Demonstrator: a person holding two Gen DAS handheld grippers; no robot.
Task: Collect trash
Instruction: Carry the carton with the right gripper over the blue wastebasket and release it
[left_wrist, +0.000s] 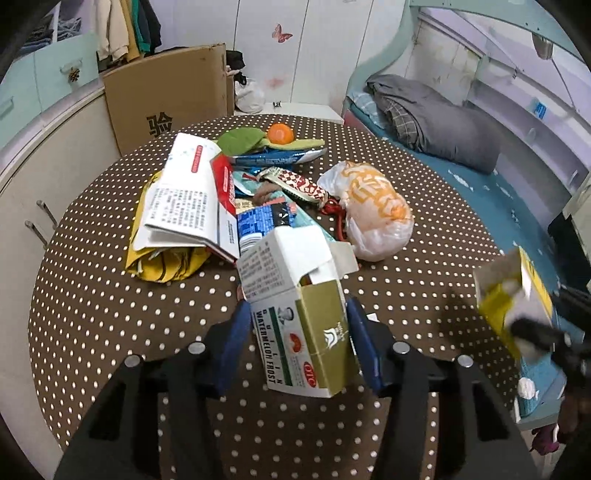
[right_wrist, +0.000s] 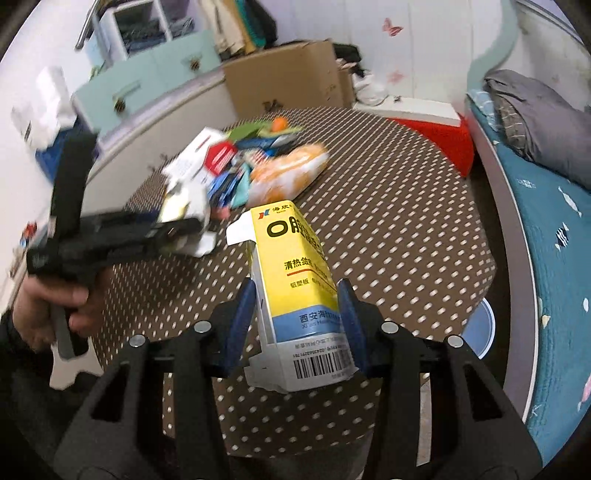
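Left tongs (left_wrist: 295, 332): gripping a white and olive-green medicine carton (left_wrist: 295, 314) across its two long side faces, holding it just above the polka-dot bench (left_wrist: 92, 314).
Right tongs (right_wrist: 297, 317): gripping a yellow and blue medicine carton (right_wrist: 295, 280) across its narrow sides, near the barcode end, also hanging clear of the bench.
Green carton, direction: long axis is running forward from the tongs, the opened flap end pointing away, the closed end sitting back between the fingers.
Yellow carton, direction: long axis is pointing forward and slightly up, an open flap sticking out at the far end.
Handling, as a judgement: both cartons are looking light, thin-walled and probably empty, so they are likely crushing easily; holding across the side walls near the closed end is seeming safest.
Remaining trash: ahead of the left tongs, a heap is lying on the bench, including a folded leaflet (left_wrist: 184, 199), a knotted orange-printed plastic bag (left_wrist: 373, 210) and a small orange fruit (left_wrist: 280, 133) at the far side.
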